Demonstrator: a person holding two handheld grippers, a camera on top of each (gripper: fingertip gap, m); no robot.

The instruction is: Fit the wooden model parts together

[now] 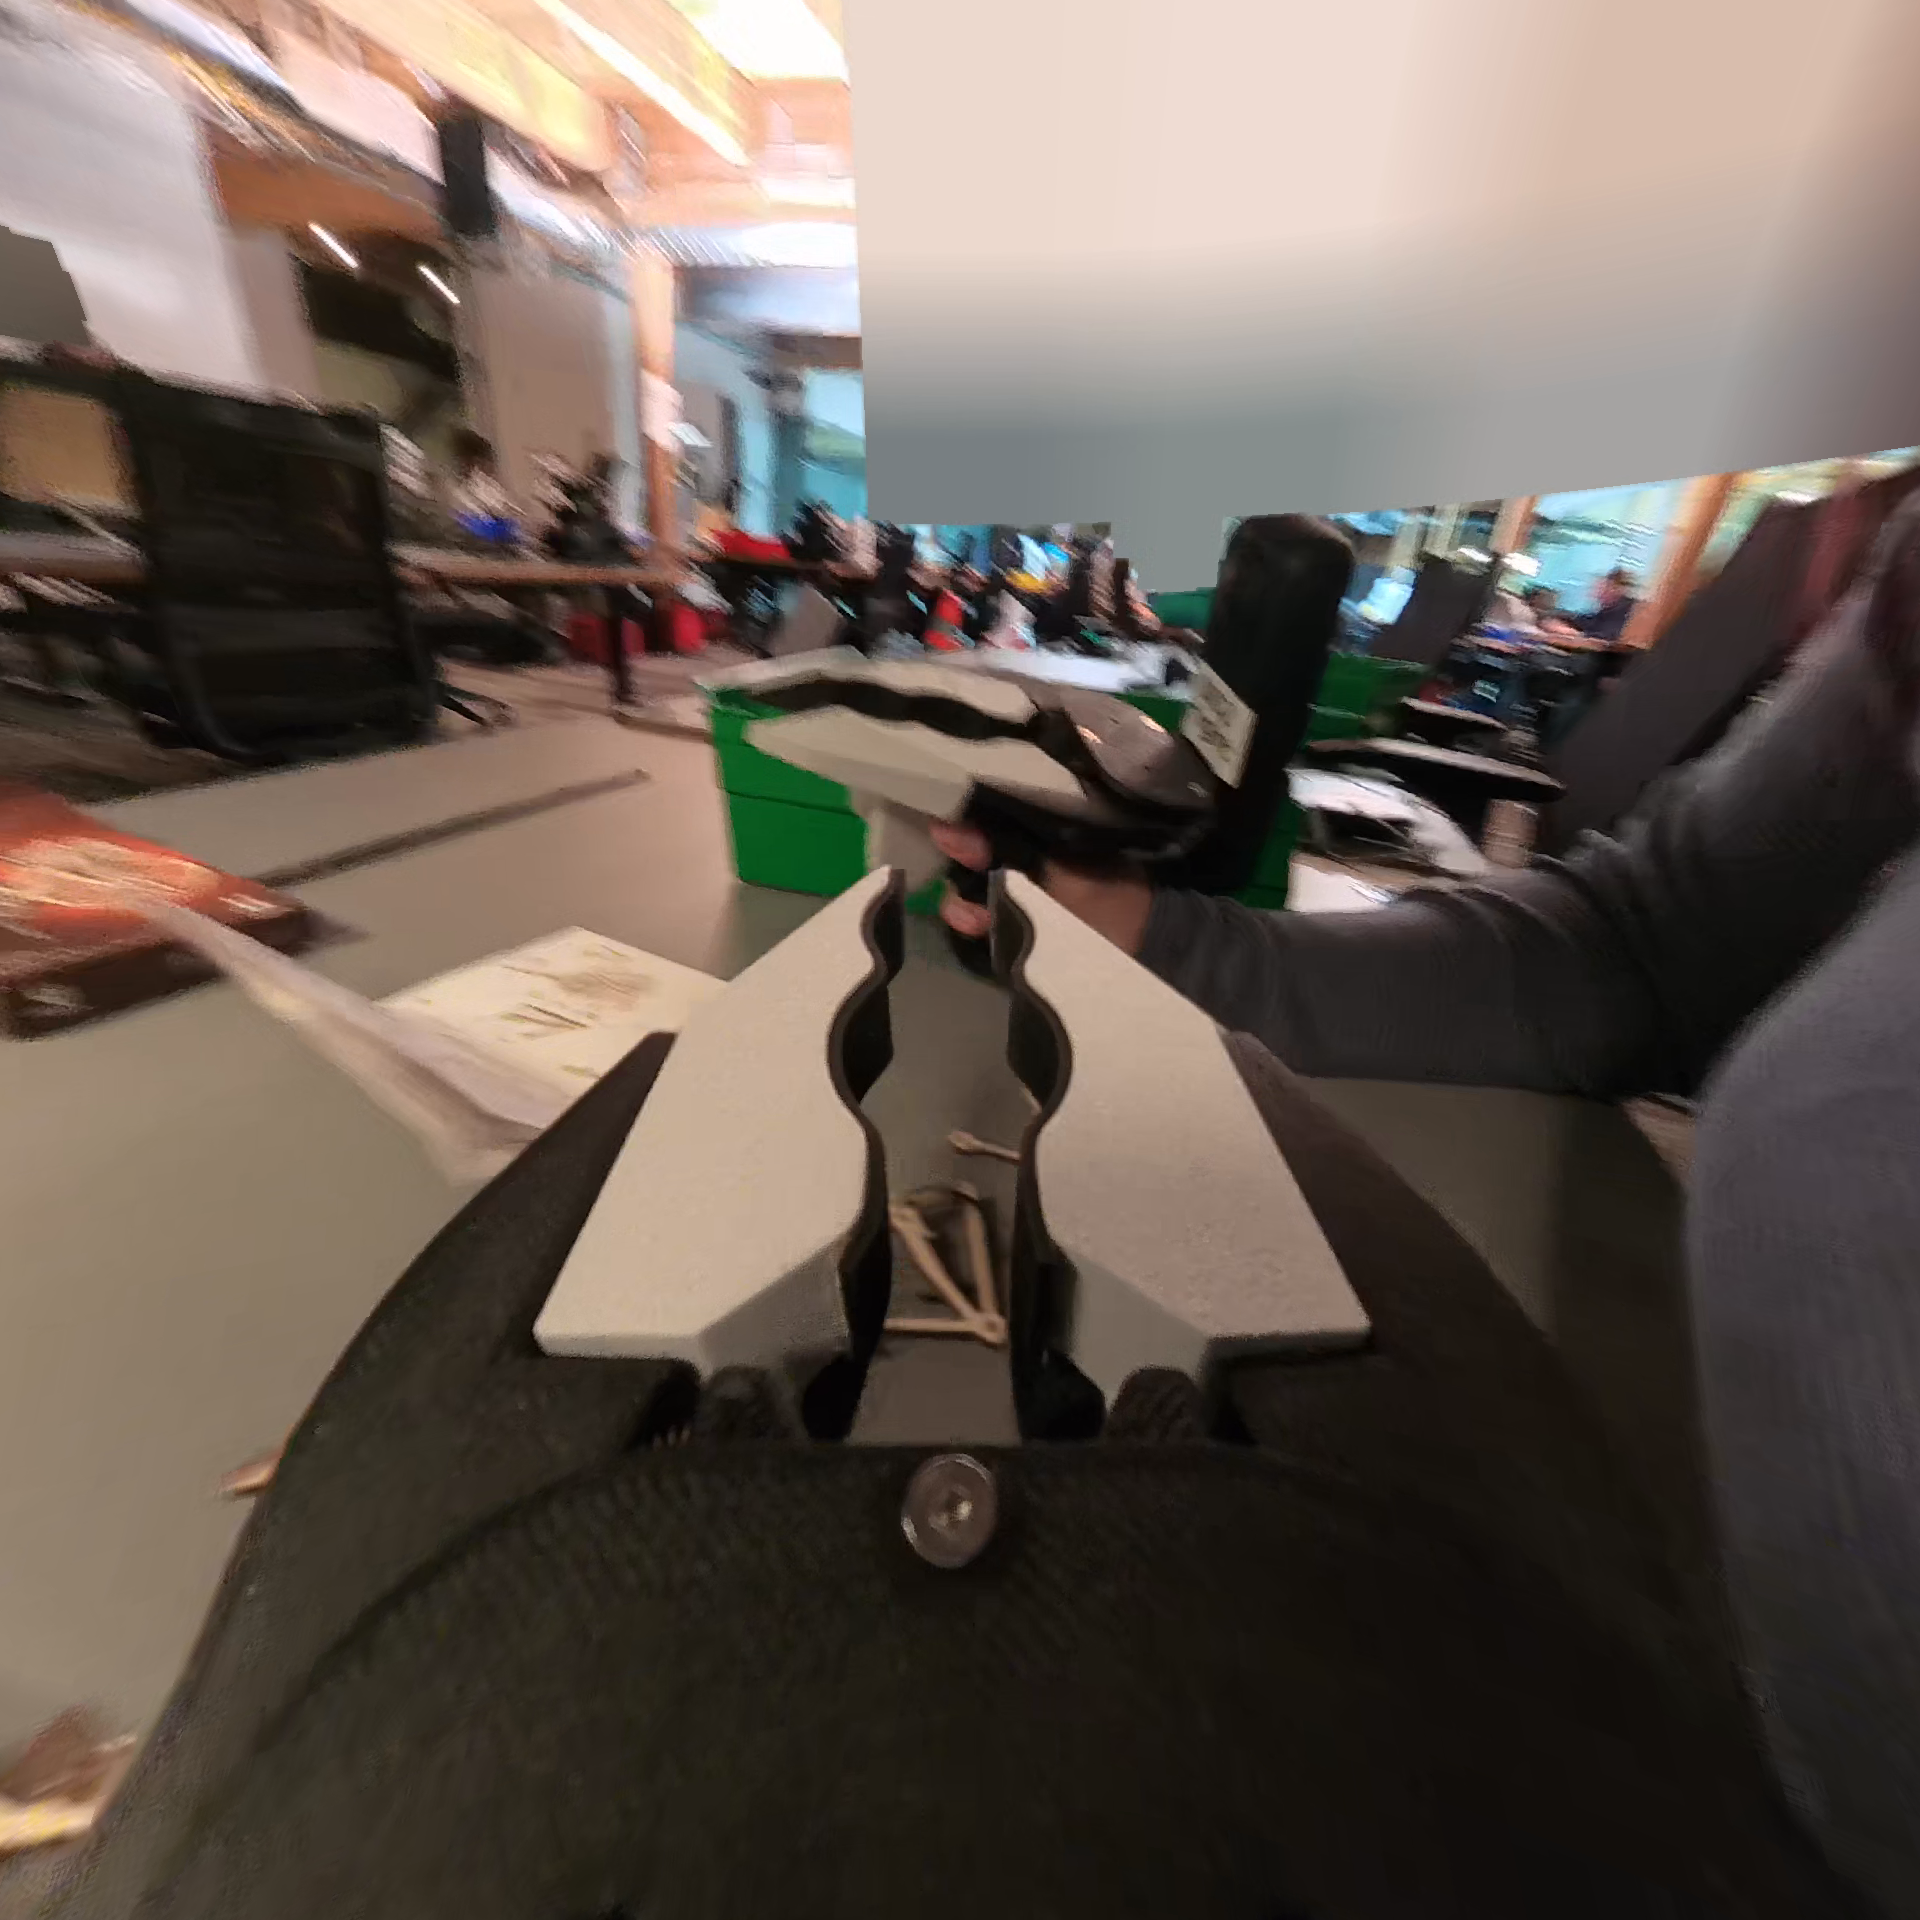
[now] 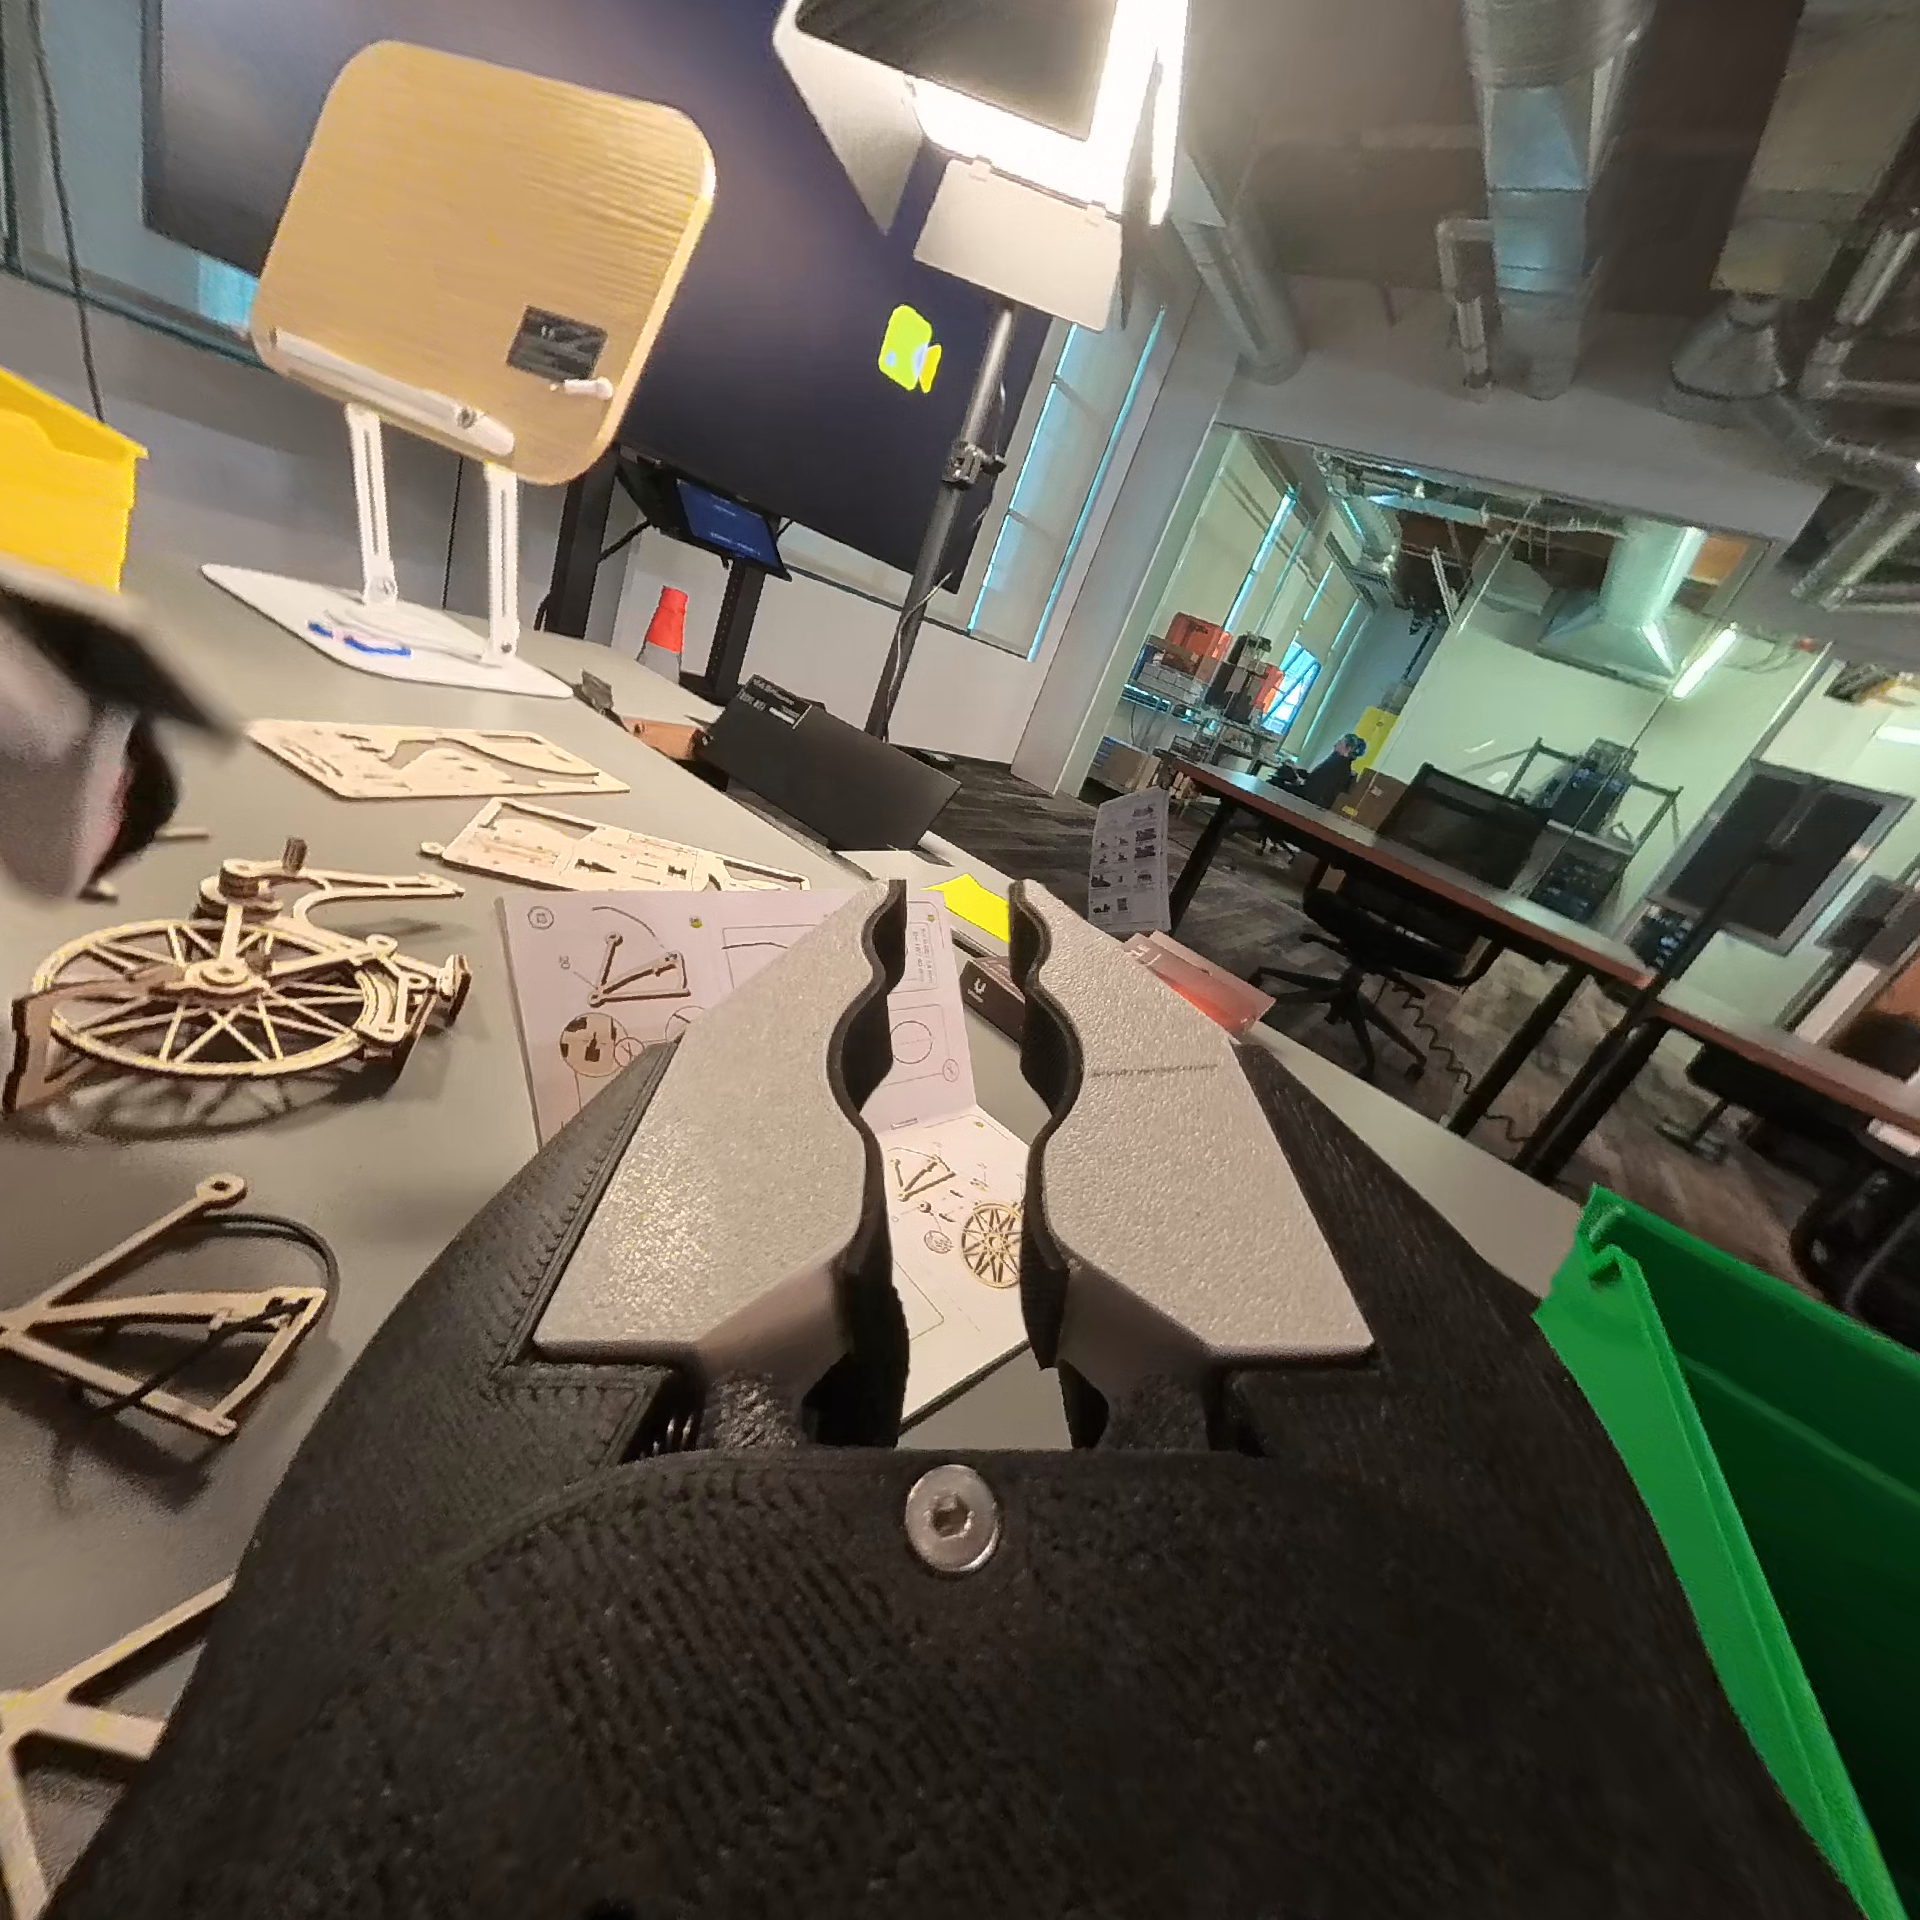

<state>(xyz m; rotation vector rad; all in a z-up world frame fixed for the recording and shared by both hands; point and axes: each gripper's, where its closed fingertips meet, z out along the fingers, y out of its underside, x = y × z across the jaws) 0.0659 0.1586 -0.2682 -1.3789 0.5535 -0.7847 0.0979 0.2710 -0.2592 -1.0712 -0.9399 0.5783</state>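
Note:
My left gripper [image 1: 948, 896] is open and empty, above the grey table [image 1: 156, 1195]. A small triangular wooden part [image 1: 948, 1280] lies on the table below the gap between its fingers. My right gripper [image 2: 956, 906] is open and empty over the instruction sheet [image 2: 644, 987]. It also shows in the left wrist view [image 1: 883, 727], held up by a hand. A wooden wheel assembly [image 2: 218, 997] lies left of it on the table. A triangular wooden part with a black band [image 2: 156, 1340] lies nearer. The left gripper is a blur at the left edge of the right wrist view [image 2: 73, 748].
Two punched-out wooden sheets [image 2: 436, 758] [image 2: 623, 852] lie at the back. A green bin [image 2: 1766, 1507] stands on the right, a yellow bin [image 2: 62, 488] and a book stand [image 2: 478, 260] at the back left. A reddish box [image 1: 104, 904] lies on the left. A sleeved arm [image 1: 1507, 956] crosses on the right. The left gripper's tips are roughly 12 cm from the right gripper's.

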